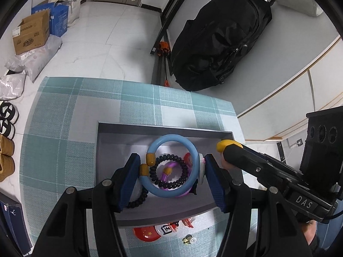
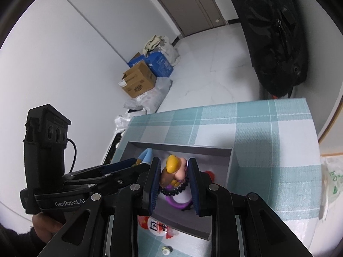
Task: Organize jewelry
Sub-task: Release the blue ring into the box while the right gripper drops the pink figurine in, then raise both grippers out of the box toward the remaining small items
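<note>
Left gripper [image 1: 171, 171] clamps blue bangle [image 1: 171, 165], right gripper [image 2: 174, 180] pink bangle [image 2: 175, 170]; lower both level, releasing over the tray [image 1: 163, 128] floor directly below.

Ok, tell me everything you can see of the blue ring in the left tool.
The blue ring is a thick, smooth, plastic-looking bangle in pale blue with two mustard-yellow bands at a break on one side. It sits face-on between the left tool pads, above the grey tray, over black bead bracelets and a purple ring.
</note>
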Demonstrator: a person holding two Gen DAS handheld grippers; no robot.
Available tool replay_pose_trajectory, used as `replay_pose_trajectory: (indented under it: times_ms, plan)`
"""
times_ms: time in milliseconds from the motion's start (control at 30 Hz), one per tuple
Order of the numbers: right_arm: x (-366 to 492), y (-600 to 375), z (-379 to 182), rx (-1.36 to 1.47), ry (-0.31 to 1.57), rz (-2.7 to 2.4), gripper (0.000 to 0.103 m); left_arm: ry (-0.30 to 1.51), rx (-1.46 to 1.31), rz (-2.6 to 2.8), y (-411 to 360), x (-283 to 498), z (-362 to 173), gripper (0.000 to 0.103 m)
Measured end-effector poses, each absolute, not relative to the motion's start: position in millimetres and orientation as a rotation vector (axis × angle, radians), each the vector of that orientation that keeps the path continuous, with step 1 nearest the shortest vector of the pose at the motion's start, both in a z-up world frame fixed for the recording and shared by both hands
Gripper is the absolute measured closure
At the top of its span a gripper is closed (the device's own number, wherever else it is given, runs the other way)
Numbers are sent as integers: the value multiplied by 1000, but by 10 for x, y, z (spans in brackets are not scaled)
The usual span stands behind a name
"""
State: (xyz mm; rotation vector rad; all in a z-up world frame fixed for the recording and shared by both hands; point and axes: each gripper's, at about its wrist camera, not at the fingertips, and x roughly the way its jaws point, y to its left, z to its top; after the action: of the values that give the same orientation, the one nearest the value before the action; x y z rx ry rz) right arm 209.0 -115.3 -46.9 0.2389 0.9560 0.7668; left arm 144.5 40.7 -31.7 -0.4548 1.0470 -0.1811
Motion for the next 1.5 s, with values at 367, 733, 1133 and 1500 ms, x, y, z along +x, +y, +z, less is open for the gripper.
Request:
replay_pose_trajectory:
  times_ms: [367,733,1133,1500]
  plan:
    - [2105,-1161,-520,250,971,748,76,1067,-488,-201,401,1481,-348,47]
    - [1971,-1386,-318,280,880,730,44,1038,-505,-237,367,1331,-246,34]
    - [1706,-1467,-215,236,822,716,27,918,-334,-174,248,967,-29,34]
    - [1358,-1414,-202,131,779,721,21,837,-254,-107,211,679,18,33]
